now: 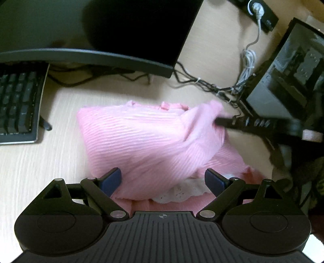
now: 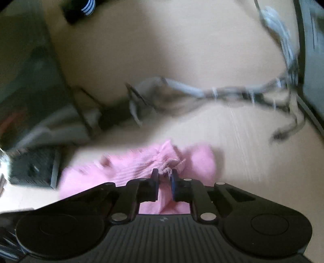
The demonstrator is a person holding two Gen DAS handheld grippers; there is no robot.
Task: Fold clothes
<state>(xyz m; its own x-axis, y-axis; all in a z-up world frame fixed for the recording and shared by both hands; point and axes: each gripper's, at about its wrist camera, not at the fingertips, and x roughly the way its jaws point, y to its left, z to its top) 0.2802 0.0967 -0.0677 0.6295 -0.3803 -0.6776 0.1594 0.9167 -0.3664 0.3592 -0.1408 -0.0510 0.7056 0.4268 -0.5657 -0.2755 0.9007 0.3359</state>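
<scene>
A pink ribbed garment (image 1: 145, 141) with a white lace trim (image 1: 182, 193) lies on the pale wooden desk (image 1: 40, 161). My left gripper (image 1: 163, 181) hovers over its near edge, open, its blue pads on either side of the cloth without pinching it. In the left wrist view the right gripper (image 1: 219, 121) holds a raised corner of the garment at the right. In the blurred right wrist view, my right gripper (image 2: 164, 179) is shut on a bunched fold of the pink garment (image 2: 141, 168).
A dark monitor (image 1: 101, 30) stands at the back, with a black keyboard (image 1: 18, 105) at the left. A tangle of cables (image 1: 212, 85) runs to a computer case (image 1: 283, 76) at the right. A power strip (image 1: 261, 12) sits at the far right.
</scene>
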